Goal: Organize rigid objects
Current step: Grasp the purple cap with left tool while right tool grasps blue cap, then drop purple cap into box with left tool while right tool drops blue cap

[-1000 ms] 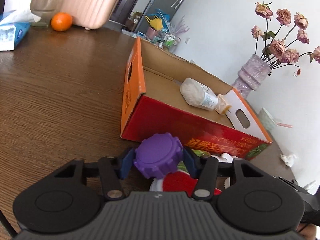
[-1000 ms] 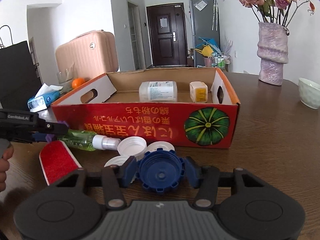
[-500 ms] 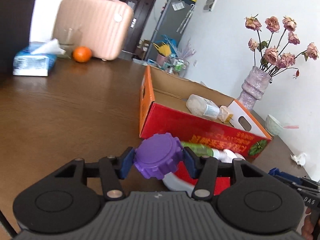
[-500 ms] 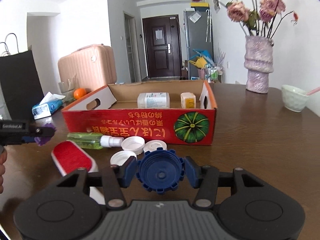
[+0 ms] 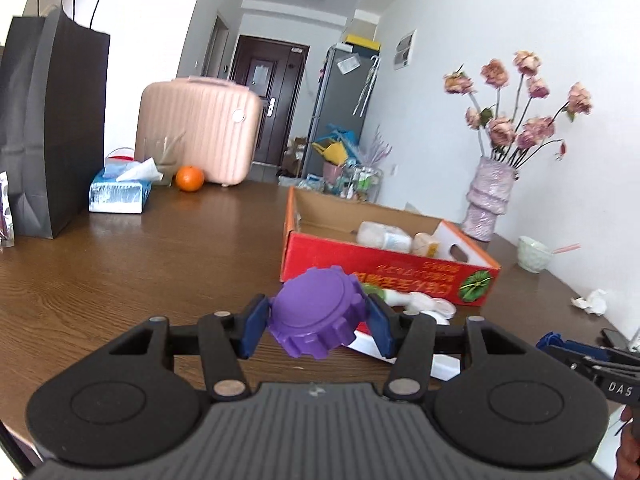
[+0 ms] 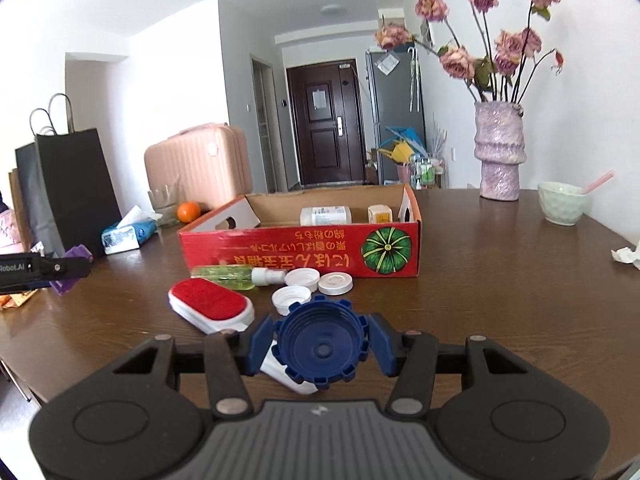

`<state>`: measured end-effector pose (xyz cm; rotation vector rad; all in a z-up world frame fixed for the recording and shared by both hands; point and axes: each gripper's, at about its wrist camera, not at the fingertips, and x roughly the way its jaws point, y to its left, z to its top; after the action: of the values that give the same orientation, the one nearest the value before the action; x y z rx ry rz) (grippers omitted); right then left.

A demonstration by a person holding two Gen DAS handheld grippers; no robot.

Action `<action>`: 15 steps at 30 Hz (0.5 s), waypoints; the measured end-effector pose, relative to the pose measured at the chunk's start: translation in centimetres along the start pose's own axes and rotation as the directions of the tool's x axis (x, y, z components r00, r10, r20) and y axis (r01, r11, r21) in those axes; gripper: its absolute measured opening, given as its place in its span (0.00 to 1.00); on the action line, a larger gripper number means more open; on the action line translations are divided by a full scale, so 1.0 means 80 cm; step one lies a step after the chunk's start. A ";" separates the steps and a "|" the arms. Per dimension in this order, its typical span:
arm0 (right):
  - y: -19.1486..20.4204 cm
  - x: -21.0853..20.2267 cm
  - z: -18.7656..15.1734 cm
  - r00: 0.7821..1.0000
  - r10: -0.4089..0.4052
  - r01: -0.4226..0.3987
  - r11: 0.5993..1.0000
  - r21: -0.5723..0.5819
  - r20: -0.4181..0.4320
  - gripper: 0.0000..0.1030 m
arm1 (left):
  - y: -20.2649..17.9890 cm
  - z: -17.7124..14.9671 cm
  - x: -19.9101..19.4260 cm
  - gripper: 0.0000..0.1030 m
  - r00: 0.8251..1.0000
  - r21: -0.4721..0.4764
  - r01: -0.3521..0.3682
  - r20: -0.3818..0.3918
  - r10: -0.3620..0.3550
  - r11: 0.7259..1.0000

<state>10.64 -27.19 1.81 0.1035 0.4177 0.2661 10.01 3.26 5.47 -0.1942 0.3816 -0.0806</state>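
My left gripper [image 5: 316, 322] is shut on a purple ridged cap [image 5: 316, 312], held above the wooden table, short of the red cardboard box [image 5: 384, 276]. My right gripper [image 6: 322, 348] is shut on a blue ridged cap [image 6: 322, 346], hollow side facing me. The box [image 6: 300, 246] holds a white bottle [image 6: 325, 215] and a small yellow tub [image 6: 379, 213]. In front of it lie a green spray bottle [image 6: 224, 274], three white lids [image 6: 302, 279], and a red-topped brush [image 6: 210, 306]. The left gripper with its purple cap [image 6: 74, 260] shows at the far left of the right wrist view.
A black paper bag [image 5: 48, 128], tissue pack [image 5: 118, 196], orange [image 5: 190, 178] and pink suitcase [image 5: 200, 128] stand at the table's far left. A purple vase [image 6: 500, 156] of dried roses, a pale bowl [image 6: 562, 202] and crumpled tissue [image 6: 626, 256] sit on the right.
Both grippers have drawn back from the box and risen a little, each keeping its cap. The box and the loose items look smaller and farther away.
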 end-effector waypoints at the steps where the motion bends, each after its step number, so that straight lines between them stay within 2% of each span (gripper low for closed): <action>1: 0.002 -0.008 0.000 1.000 0.005 -0.005 1.000 -0.001 0.008 0.50 | -0.003 0.002 -0.008 0.52 1.000 0.001 0.007 0.007 -0.007 1.000; 7: 0.001 -0.035 0.010 0.998 0.008 -0.008 1.000 -0.006 0.056 0.50 | -0.013 0.013 -0.025 0.52 0.999 0.010 0.026 0.046 -0.027 1.000; 10: 0.003 -0.025 0.015 0.998 0.019 -0.018 1.000 -0.011 0.056 0.50 | -0.019 0.017 -0.012 0.52 0.999 0.028 0.036 0.037 -0.037 0.999; 15: 0.009 0.014 0.038 0.996 0.062 -0.060 0.997 -0.039 0.064 0.50 | -0.022 0.032 0.037 0.52 0.999 0.060 0.039 0.011 -0.040 0.997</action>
<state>12.68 -26.30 4.27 0.0884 0.3452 0.3300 13.61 1.64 7.08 -0.1436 0.3631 -0.1297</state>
